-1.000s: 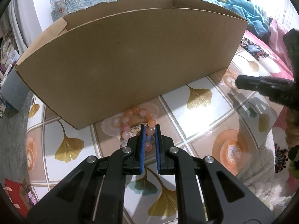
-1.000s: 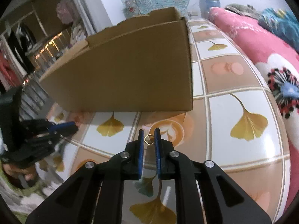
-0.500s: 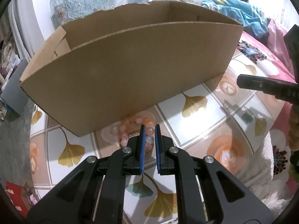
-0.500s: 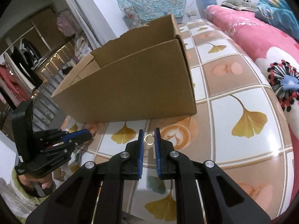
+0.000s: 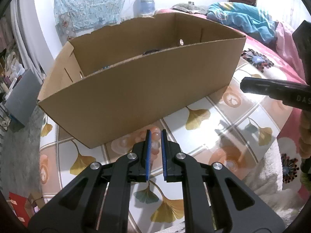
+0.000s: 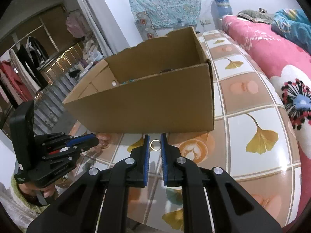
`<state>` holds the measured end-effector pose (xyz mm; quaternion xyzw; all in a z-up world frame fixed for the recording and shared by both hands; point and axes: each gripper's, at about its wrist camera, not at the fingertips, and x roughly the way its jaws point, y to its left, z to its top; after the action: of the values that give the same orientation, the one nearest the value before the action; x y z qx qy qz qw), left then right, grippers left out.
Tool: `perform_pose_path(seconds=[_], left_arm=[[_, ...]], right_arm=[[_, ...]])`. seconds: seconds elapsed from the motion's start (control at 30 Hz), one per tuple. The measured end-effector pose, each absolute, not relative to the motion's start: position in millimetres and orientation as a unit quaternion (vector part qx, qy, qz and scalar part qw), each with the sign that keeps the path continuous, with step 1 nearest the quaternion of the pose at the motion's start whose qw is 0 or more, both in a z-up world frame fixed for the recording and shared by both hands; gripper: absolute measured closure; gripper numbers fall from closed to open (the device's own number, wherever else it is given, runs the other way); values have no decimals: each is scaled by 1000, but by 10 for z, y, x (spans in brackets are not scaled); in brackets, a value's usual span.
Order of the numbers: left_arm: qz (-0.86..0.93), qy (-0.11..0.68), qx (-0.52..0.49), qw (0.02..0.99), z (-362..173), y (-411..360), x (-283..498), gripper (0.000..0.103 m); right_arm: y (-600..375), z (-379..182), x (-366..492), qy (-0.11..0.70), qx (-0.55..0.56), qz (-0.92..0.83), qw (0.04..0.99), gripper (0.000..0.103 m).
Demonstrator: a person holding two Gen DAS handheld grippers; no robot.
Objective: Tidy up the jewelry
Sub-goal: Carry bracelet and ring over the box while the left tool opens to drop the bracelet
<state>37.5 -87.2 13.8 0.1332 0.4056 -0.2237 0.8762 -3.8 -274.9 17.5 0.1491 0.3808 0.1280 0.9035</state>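
An open cardboard box (image 5: 136, 89) stands on the ginkgo-tiled table (image 5: 204, 128). Just in front of its near wall, my left gripper (image 5: 155, 131) is shut on a pink bead bracelet (image 5: 154, 147), which hangs between the blue pads above the table. In the right wrist view my right gripper (image 6: 155, 136) is shut on a small gold ring (image 6: 155, 145), held upright before the box (image 6: 147, 104). The left gripper (image 6: 93, 138) shows there too, at the lower left, with the bracelet (image 6: 103, 137) at its tip. Turquoise beads (image 6: 128, 81) lie inside the box.
A pink floral blanket (image 6: 272, 58) lies along the table's right side. White fluffy fabric (image 5: 272, 169) sits at the near right edge. A hand in a green sleeve (image 6: 44, 192) holds the left gripper. Shelves and hanging clothes (image 6: 23, 62) fill the room to the left.
Both grippers have risen with the bracelet and the ring still held. The box's inside has come into view over its near wall.
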Motion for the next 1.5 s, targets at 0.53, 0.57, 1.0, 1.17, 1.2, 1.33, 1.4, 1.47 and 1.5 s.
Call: perform_pose_path(seconds=[0.53,0.57,1.0,1.17,1.2,1.33,1.4,1.47,1.5], left_arm=[[-223,375,139,889,350,-868,169,94],[-226,374,137,889,378,-860,154,94],[-304,321,58,895,1393,-595,131,94],[-333,326,42,884,1664,-621,434,94],[-342,336,37,877,1675,-648,550,94],[-360,397,17,844,1567,-770,1113,94],[-360,429,12,828,1445,-825,1399,94],[-356,460,13,813,1301,-885,1669,94],[-355,475,17,805,1219,-937,1810,94]], right_arm=[[-2685,403,-132,346,136,143,917,92],[-2678,422,-145,344,134,144,918,92],[-2681,1091,-149,266,112,174,941,92],[-2801,1356,26,247,114,187,944,92],[-2841,1390,110,249,116,192,942,92],[-2908,1412,457,279,122,207,930,92],[-2927,1388,638,297,123,212,923,92],[-2939,1346,839,317,120,214,916,92],[-2950,1323,927,325,120,215,913,92]])
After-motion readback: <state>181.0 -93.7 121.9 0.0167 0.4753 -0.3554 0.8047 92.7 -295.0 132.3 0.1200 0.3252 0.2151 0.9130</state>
